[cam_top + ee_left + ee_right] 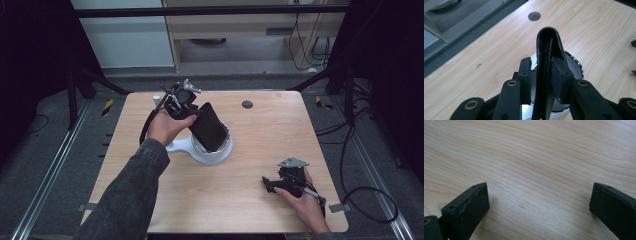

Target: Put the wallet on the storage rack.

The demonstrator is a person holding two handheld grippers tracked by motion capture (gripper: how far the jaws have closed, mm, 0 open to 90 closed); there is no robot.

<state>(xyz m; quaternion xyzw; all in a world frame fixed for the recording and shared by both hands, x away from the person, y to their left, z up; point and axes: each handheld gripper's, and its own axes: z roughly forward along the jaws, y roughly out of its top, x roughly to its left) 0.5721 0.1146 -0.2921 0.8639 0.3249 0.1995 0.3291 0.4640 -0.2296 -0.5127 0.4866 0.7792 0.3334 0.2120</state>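
A black leather wallet [209, 128] stands tilted in a white round dish [220, 153] with a shiny rim near the table's middle. My left gripper [196, 113] reaches it from the upper left, its jaws on either side of the wallet's top. In the left gripper view the folded wallet [546, 50] rises between the jaws of the left gripper [541, 62]. The right pad [560, 75] lies against it, and a thin gap shows at the left pad [525, 75]. Low over the bare wood at the front right, my right gripper [270, 184] [539, 200] is open wide.
A small grey round plug [247, 104] [534, 16] sits in the wooden tabletop [270, 140] behind the dish. A small white object [156, 98] stands at the table's back left edge. Cables trail over the floor on the right.
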